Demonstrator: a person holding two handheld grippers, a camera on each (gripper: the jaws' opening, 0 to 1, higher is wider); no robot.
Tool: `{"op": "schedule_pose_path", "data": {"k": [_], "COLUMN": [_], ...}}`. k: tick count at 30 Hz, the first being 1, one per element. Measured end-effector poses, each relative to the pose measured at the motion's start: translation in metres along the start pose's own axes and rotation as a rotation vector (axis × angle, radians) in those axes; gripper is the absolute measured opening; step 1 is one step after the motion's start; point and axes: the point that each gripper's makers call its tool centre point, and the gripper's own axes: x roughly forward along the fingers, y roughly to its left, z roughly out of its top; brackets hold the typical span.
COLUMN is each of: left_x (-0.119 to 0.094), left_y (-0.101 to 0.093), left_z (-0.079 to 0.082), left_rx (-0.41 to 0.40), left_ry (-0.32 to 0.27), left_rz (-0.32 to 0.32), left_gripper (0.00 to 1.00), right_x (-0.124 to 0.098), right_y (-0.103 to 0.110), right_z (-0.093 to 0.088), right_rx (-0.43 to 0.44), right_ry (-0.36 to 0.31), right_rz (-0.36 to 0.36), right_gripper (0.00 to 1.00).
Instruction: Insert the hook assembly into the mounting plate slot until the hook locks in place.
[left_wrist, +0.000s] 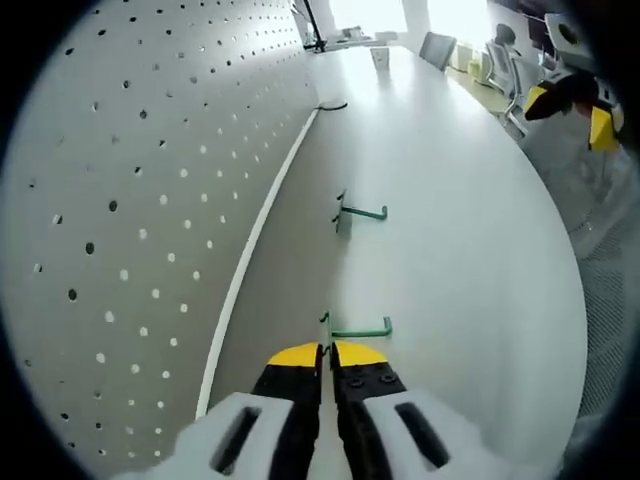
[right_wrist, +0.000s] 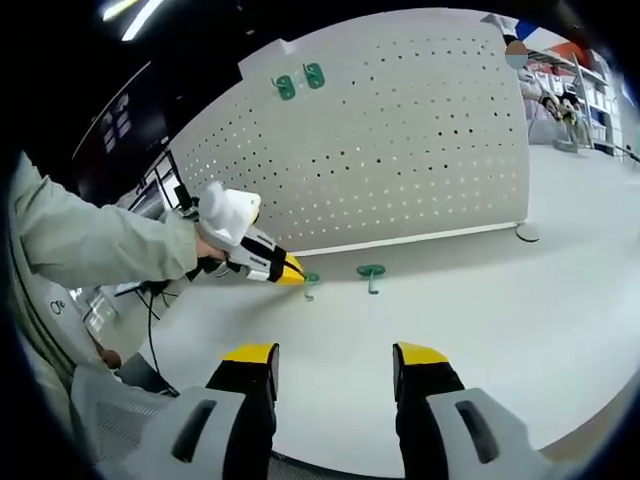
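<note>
Two green hooks lie on the white table in front of the upright white pegboard (left_wrist: 130, 200). The near hook (left_wrist: 358, 328) has its flat end between the yellow tips of my left gripper (left_wrist: 325, 352), which is shut on it. The other hook (left_wrist: 362, 212) lies further along the board's base. In the right gripper view, my left gripper (right_wrist: 296, 272) pinches that hook (right_wrist: 310, 286) low on the table, and the second hook (right_wrist: 372, 275) lies just right of it. My right gripper (right_wrist: 335, 362) hangs open and holds nothing, well back from both.
Two more green hooks (right_wrist: 300, 80) hang near the top of the pegboard (right_wrist: 400, 140). The board's round foot (right_wrist: 527, 232) rests on the table at its right end. Office chairs (left_wrist: 500, 50) stand past the table's far edge. A person's sleeve (right_wrist: 90, 240) reaches in from the left.
</note>
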Motion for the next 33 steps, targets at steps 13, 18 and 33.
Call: {"op": "schedule_pose_path", "data": {"k": [13,18,33], "left_x": [-0.005,-0.012,-0.052], "left_y": [-0.003,-0.001,0.0], "left_z": [-0.004,0.0,-0.008], "left_rx": [-0.033,-0.085,-0.307], "left_ry": [-0.007,-0.053,-0.222], "left_rz": [0.027,0.048,0.151], "left_gripper": [0.02,0.02,0.02], "right_x": [-0.001,-0.001,0.001], "right_y": [0.0,0.001,0.003], "right_z": [0.0,-0.001,-0.006], "right_rx": [-0.008,-0.012,-0.05], "right_ry": [-0.005,0.001,0.028], "right_rz": [-0.002,0.0,-0.001], "right_gripper": [0.44,0.44,0.43]}}
